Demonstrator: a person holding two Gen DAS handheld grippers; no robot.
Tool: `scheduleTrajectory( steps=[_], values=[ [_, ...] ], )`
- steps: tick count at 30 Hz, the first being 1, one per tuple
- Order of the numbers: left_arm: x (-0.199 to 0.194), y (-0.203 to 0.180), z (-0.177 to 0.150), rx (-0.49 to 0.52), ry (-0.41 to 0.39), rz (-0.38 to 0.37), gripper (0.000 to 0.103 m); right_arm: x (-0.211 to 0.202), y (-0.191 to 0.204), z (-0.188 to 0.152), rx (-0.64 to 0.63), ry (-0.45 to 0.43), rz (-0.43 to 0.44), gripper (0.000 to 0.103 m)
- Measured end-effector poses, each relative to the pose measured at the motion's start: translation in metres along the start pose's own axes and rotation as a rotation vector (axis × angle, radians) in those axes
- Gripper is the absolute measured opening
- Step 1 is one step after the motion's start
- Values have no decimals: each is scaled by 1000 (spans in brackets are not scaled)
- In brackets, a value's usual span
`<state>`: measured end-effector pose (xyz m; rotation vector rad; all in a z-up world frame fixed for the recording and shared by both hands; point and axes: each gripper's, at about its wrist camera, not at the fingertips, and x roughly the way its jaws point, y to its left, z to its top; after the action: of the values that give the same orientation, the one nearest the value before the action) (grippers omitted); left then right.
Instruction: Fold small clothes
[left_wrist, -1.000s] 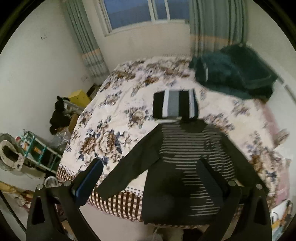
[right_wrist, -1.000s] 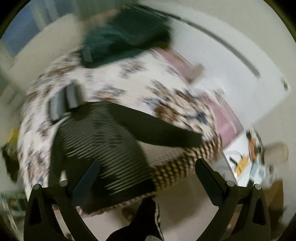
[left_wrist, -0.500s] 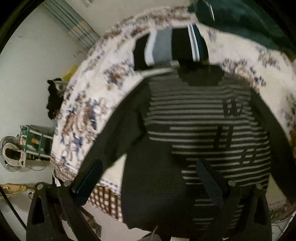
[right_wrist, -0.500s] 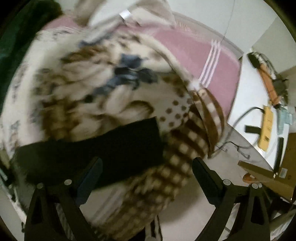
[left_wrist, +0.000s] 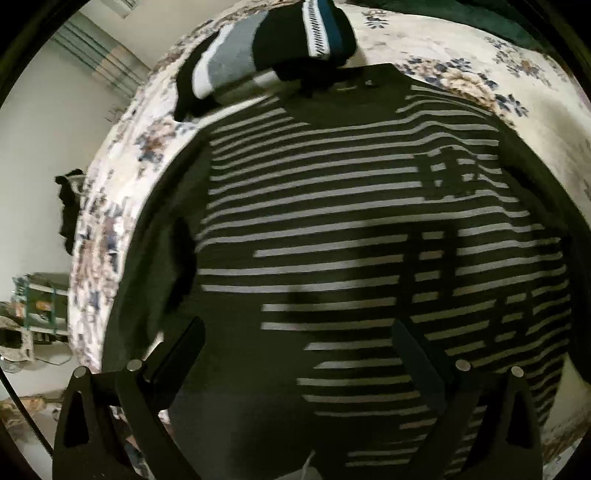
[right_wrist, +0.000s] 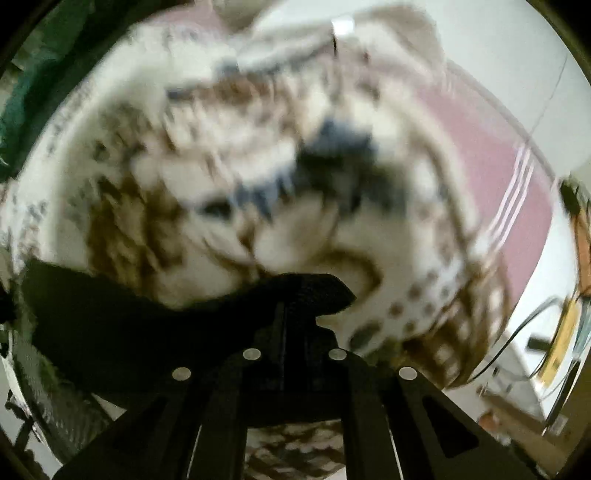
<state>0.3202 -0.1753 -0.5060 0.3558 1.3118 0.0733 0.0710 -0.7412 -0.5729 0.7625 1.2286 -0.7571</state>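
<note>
A dark sweater with pale stripes (left_wrist: 351, 229) lies spread flat on the flowered bedspread (left_wrist: 110, 206), neck toward the far side. My left gripper (left_wrist: 295, 339) hangs open just above its lower body, touching nothing. A folded black, grey and white garment (left_wrist: 266, 48) sits beyond the neck. In the right wrist view my right gripper (right_wrist: 295, 306) is shut on the cuff end of the sweater's black sleeve (right_wrist: 147, 332), which stretches off to the left over the bedspread (right_wrist: 229, 177). That view is blurred.
A dark green blanket (left_wrist: 461, 14) is heaped at the far side of the bed. Left of the bed stand a shelf rack (left_wrist: 37, 302) and dark clothes (left_wrist: 68, 206). Right of the bed, the floor holds a yellow power strip (right_wrist: 557, 343) and cables. A pink sheet (right_wrist: 491, 158) shows past the bedspread.
Both grippers dropped toward the bed. The left one came down close over the sweater's body. The right one closed from wide open onto the sleeve end.
</note>
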Motion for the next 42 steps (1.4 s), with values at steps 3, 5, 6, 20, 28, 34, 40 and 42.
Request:
scheduleTrajectory(
  steps=[3, 5, 6, 20, 28, 34, 40, 42],
  values=[
    [-5, -10, 1, -4, -16, -41, 103, -32, -9, 33, 15, -66, 9, 6],
    [-11, -18, 4, -1, -39, -55, 103, -48, -5, 63, -7, -96, -5, 6],
    [-13, -22, 5, 1, -47, -63, 103, -50, -4, 75, -15, -108, -9, 6],
    [-8, -47, 8, -16, -43, -100, 103, 22, -20, 156, 206, 64, 71, 42],
    [23, -40, -5, -12, 18, -84, 103, 72, -65, 83, 586, 118, 289, 61],
    [47, -32, -1, -51, 32, -50, 103, 87, -56, 82, 703, -42, 309, 65],
    [52, -22, 2, -83, 32, -53, 103, 68, -32, 98, 611, -75, 324, 11],
    [48, -17, 4, -93, 24, -63, 103, 48, -35, 109, 597, -130, 338, 10]
  ],
)
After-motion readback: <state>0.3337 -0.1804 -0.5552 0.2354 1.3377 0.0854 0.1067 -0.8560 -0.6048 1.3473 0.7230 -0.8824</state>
